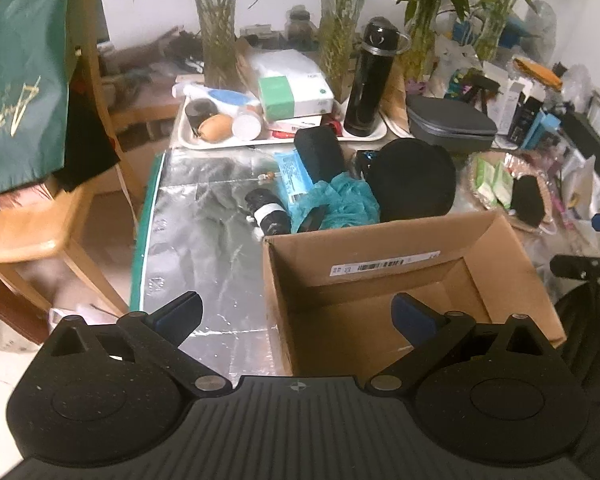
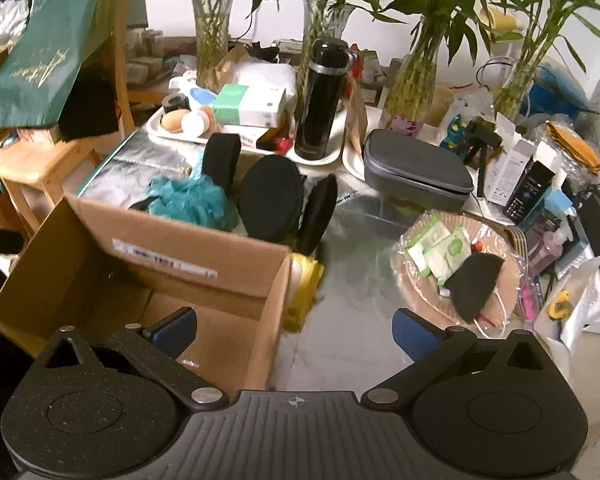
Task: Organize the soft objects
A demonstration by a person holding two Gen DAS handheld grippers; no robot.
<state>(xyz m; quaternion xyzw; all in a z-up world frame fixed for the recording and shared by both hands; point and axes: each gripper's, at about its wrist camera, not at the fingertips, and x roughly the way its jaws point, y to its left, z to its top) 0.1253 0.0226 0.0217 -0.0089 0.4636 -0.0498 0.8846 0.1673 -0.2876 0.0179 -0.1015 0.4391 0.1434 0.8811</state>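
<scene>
Two pairs of tongs are hovering with pads spread wide and nothing between them: left tongs (image 1: pixel 298 314) over the near edge of the cardboard box (image 1: pixel 400 276), right tongs (image 2: pixel 294 328) at the box's right wall. Judged step: start of sorting, box looking empty, no soft item gripped yet.

Desk (image 1: pixel 204 232): foil-like silver covering, creased and shiny, carrying everything listed.

Cardboard box: brown corrugated, open-topped, rectangular, label on the inner far wall; sitting at the near desk edge.

Black round pads (image 2: pixel 270 196): matte, disc-shaped, possibly foam cushions, though the view is too soft to say; standing on edge just behind the box.

Teal mesh puff (image 2: pixel 188 200): ruffled netting, springy-looking; lying against the box's far wall, beside the pads.

Black rolled bundle (image 1: pixel 268 210): cylindrical, white band around it; lying on the foil at the box's far left corner.

Next move, as judged: one pair of tongs reaching over the far wall, pinching the puff lightly, lifting it into the box.
</scene>
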